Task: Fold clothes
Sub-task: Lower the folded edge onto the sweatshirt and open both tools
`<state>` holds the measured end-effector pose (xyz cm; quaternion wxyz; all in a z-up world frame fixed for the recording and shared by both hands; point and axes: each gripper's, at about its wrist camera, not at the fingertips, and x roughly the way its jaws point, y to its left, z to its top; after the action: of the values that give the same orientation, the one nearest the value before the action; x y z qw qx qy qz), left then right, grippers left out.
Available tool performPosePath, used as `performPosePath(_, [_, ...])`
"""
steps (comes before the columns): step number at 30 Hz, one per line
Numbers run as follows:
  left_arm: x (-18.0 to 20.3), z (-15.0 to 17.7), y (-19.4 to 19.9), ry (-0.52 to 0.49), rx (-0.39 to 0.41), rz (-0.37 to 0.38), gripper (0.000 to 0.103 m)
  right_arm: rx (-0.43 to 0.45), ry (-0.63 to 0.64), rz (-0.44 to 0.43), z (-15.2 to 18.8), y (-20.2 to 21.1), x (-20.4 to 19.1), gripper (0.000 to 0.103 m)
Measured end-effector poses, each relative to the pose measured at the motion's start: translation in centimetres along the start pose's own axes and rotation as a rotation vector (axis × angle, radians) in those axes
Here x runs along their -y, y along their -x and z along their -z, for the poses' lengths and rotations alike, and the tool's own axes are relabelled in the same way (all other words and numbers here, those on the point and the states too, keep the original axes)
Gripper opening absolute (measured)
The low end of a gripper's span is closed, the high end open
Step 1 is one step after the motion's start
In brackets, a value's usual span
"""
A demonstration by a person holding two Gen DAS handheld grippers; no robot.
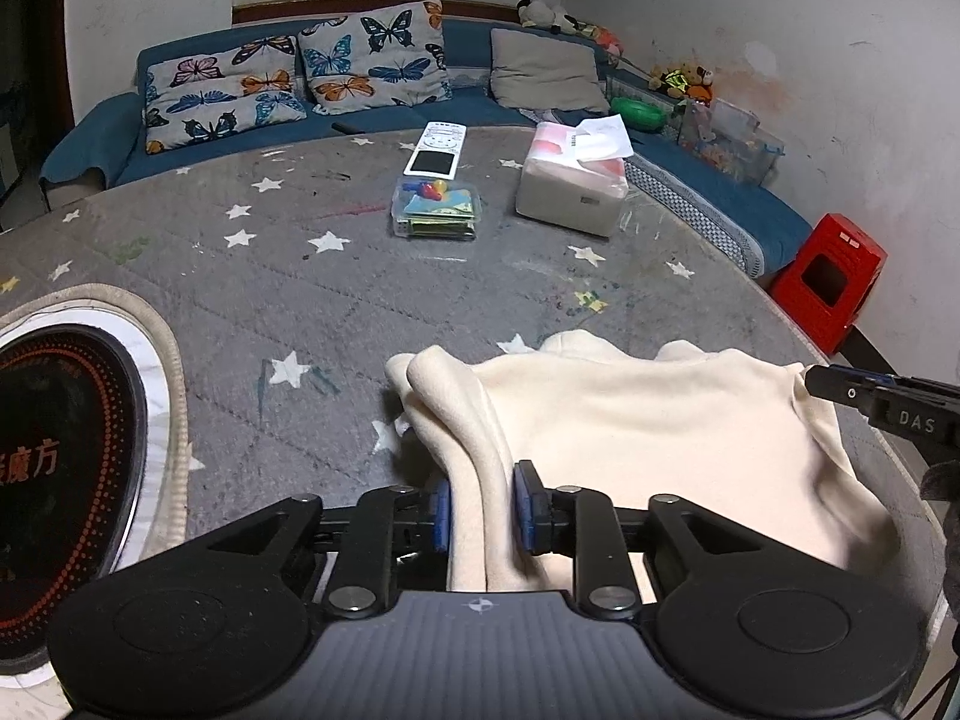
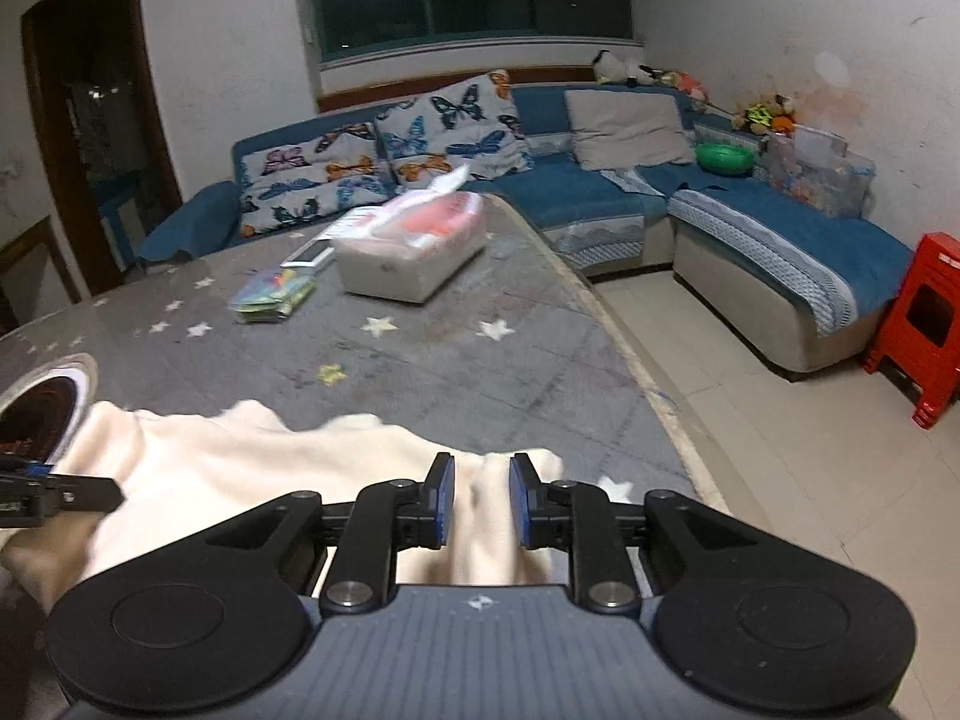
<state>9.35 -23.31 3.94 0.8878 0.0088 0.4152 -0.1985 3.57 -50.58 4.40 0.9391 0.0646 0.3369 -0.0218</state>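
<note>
At the near edge of the grey star-patterned table (image 1: 300,276), left gripper (image 1: 480,507) straddles a cream fleece garment (image 1: 630,420), jaws slightly parted. Right view: right gripper (image 2: 480,501) likewise slack around its edge; folding looks unfinished.

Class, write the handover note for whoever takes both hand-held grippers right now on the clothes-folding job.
Left hand-held gripper: jaws slightly apart around a bunched fold of the cream fleece garment; grip looks loose.
Right hand-held gripper: the same, at the garment's opposite edge.
Garment lies at the near edge of the star-print table cover.
Done: partly gathered.
Left: finish the fold and flatten.
</note>
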Motion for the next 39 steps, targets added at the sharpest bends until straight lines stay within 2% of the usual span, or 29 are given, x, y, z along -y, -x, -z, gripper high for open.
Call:
performPosePath(10, [-0.1,-1.2,0.6,-0.019,0.033,-0.017,0.029,-0.023,0.063,-0.090,-0.7,-1.7,-3.7,0.027])
performPosePath(18, [1.4,-2.3,-0.1,-0.071,0.048,0.012,0.028,-0.051,0.072,-0.082,-0.8,-4.3,-4.6,0.031])
performPosePath(21, [1.6,-2.7,-0.3,-0.077,0.055,0.022,0.029,-0.051,0.075,-0.072,-0.8,-4.8,-4.6,0.035])
performPosePath(28, [0.3,-3.4,0.2,-0.065,0.083,-0.019,0.029,-0.045,0.078,-0.066,-1.0,-5.1,-4.5,0.038])
performPosePath(33, [1.0,-3.2,0.0,-0.077,0.080,0.012,0.029,-0.024,0.081,-0.091,-1.3,-4.4,-5.2,0.039])
performPosePath(39, [1.2,-3.0,-1.5,-0.074,0.052,0.036,0.029,-0.039,0.114,-0.107,-1.4,-5.6,-6.9,0.039])
